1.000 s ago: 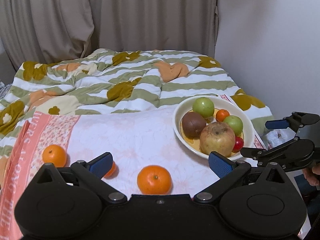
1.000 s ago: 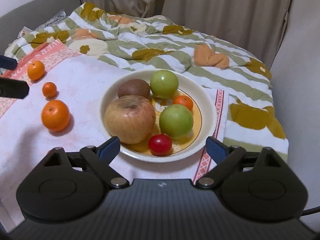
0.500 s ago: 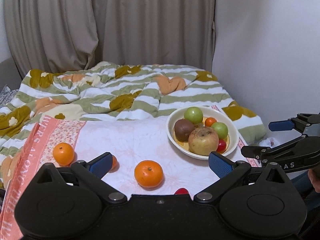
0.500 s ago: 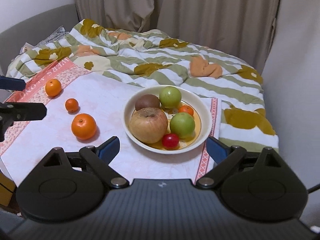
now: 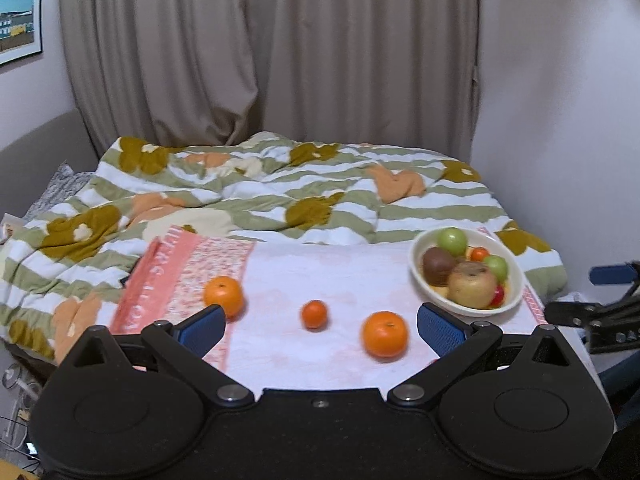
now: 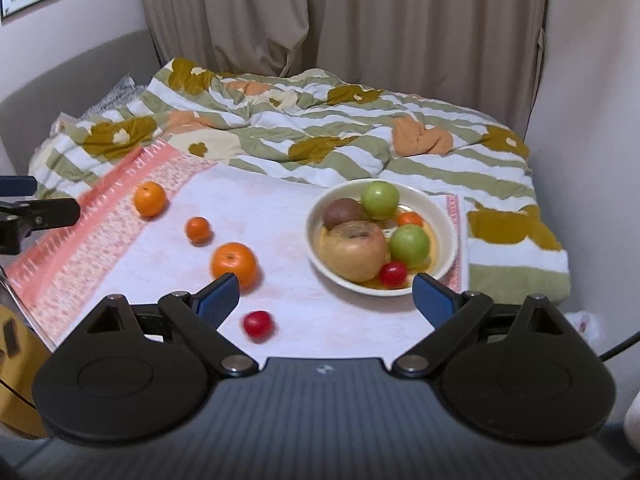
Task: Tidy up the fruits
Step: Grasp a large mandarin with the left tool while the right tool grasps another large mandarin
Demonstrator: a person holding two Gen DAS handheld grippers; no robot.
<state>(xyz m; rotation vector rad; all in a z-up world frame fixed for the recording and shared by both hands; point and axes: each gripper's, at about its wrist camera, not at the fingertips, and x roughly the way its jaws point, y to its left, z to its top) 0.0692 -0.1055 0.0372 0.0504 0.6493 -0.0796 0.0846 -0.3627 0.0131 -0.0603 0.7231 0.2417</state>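
A cream bowl [image 6: 444,216] [image 5: 516,288] on the pink cloth holds a big brownish apple [image 6: 354,250], two green apples [image 6: 380,199], a kiwi, a small orange and a red tomato. Loose on the cloth lie a large orange [image 6: 234,264] [image 5: 385,334], a small orange [image 6: 198,229] [image 5: 314,314], a third orange [image 6: 149,199] [image 5: 223,295] and a red tomato [image 6: 258,323]. My left gripper [image 5: 318,326] is open and empty, held back from the oranges. My right gripper [image 6: 326,294] is open and empty, short of the bowl.
The pink cloth [image 6: 260,208] covers a table beside a bed with a striped flowered quilt [image 6: 320,128]. Beige curtains [image 5: 260,60] hang behind, and a white wall [image 5: 560,120] is close on the right. A yellow object [image 6: 16,364] stands low left.
Both grippers have pulled back and risen away from the cloth, so the fruit looks smaller and farther. The loose red tomato has come into the right wrist view. Both stayed open.
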